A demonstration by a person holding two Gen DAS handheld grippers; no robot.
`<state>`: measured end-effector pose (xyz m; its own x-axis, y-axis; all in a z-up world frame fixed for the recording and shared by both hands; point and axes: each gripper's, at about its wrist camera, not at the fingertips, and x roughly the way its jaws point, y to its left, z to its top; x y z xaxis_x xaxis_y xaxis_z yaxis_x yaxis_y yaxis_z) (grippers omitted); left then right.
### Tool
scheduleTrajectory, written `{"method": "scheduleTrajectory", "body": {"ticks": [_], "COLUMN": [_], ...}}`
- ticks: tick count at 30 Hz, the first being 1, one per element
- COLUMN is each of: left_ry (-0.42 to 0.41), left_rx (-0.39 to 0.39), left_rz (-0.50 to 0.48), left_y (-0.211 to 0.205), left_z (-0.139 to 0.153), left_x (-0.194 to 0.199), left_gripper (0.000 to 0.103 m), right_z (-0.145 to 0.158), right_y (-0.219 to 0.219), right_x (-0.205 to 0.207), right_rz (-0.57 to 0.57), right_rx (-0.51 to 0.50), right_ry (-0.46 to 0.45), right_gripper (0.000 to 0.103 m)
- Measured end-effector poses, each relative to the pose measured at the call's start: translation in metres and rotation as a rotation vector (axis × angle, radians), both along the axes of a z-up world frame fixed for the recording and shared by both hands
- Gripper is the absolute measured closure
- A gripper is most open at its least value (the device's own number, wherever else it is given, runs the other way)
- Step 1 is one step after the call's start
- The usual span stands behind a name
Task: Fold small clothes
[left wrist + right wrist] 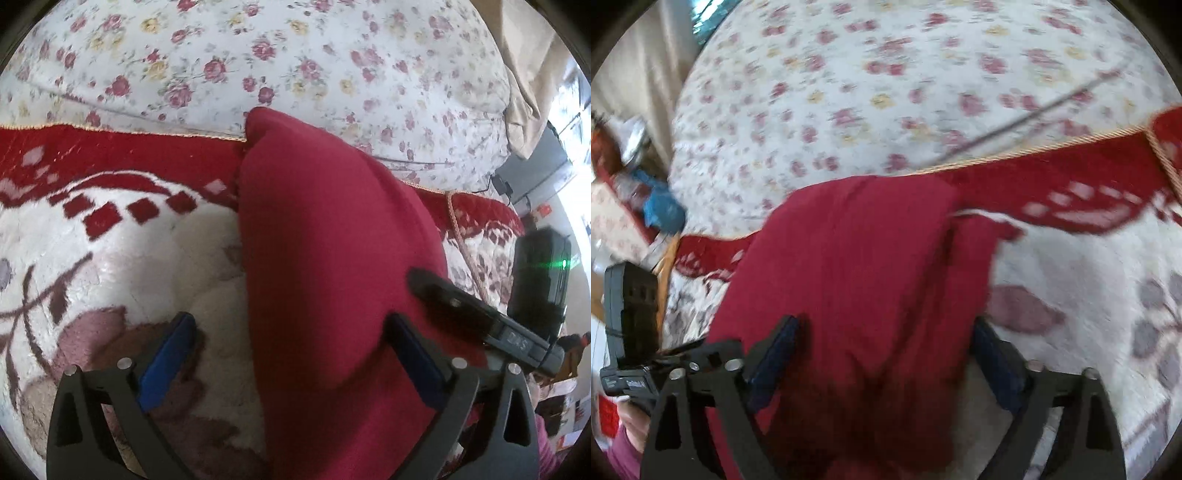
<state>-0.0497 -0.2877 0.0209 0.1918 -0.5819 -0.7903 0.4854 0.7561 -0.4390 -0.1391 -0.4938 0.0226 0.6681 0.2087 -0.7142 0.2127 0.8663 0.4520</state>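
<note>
Garment: red cloth (332,258) lies on the patterned blanket (92,258) near its corded edge, floral sheet (258,55) beyond.
Handling: looks soft, light and limp; likely sags and bunches, so take it at a corner or hem, not mid-panel.
Left gripper (291,350): jaws wide, cloth between them, pads not pressing.
Right gripper (886,354): jaws wide astride the cloth; the blurred view shows no pinch, though I cannot be sure.
Containers: none visible.
</note>
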Motion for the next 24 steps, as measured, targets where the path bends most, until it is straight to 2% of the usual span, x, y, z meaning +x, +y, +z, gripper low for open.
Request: {"method": "scheduleTrajectory", "body": {"ticks": [1,2,3,5,7,11,15,16,18,19,21,23,24], "left_ry": [-0.005,0.007,0.003,-0.035,-0.035,-0.031,-0.067,-0.070,-0.057,-0.040,-0.026,-0.059,-0.083], "left_rx": [-0.014,-0.038,-0.037,-0.007,-0.010,-0.022,0.034,0.069,0.121,0.150,0.161,0.169,0.184], "left_rz": [-0.013,-0.038,-0.039,-0.048,-0.051,-0.040,-0.006,0.008,0.028,0.044,0.073,0.095,0.108], "left_y": [-0.001,-0.003,-0.004,-0.005,0.003,0.035,0.073,0.083,0.094,0.100,0.110,0.115,0.117], "left_z": [0.001,0.002,0.006,0.015,0.024,0.053,0.072,0.069,0.056,0.045,0.034,0.039,0.044], "left_x": [-0.002,-0.003,-0.006,-0.013,-0.019,-0.039,-0.066,-0.075,-0.083,-0.086,-0.090,-0.093,-0.094], "left_gripper": [0.025,0.042,0.042,0.051,0.054,0.055,0.055,0.054,0.052,0.048,0.038,0.026,0.024], "right_z": [0.002,0.005,0.009,0.018,0.029,0.048,0.051,0.047,0.033,0.026,0.034,0.053,0.066], "right_y": [0.003,0.005,0.006,0.009,0.012,0.029,0.071,0.081,0.098,0.106,0.111,0.113,0.115], "right_x": [0.001,0.001,0.001,-0.003,-0.009,-0.024,-0.040,-0.042,-0.043,-0.045,-0.059,-0.072,-0.080], "right_rz": [0.004,0.011,0.008,0.008,0.016,0.064,0.133,0.152,0.166,0.152,0.156,0.143,0.148], "right_rx": [-0.005,-0.007,-0.015,-0.005,0.031,0.116,0.134,0.122,0.079,0.019,-0.037,-0.099,-0.131], "right_ry": [-0.004,-0.006,-0.004,-0.008,-0.012,-0.025,-0.020,-0.014,0.038,0.088,0.063,0.034,0.003], "right_gripper": [0.030,0.039,0.047,0.054,0.057,0.058,0.057,0.056,0.043,0.040,0.038,0.038,0.038]}}
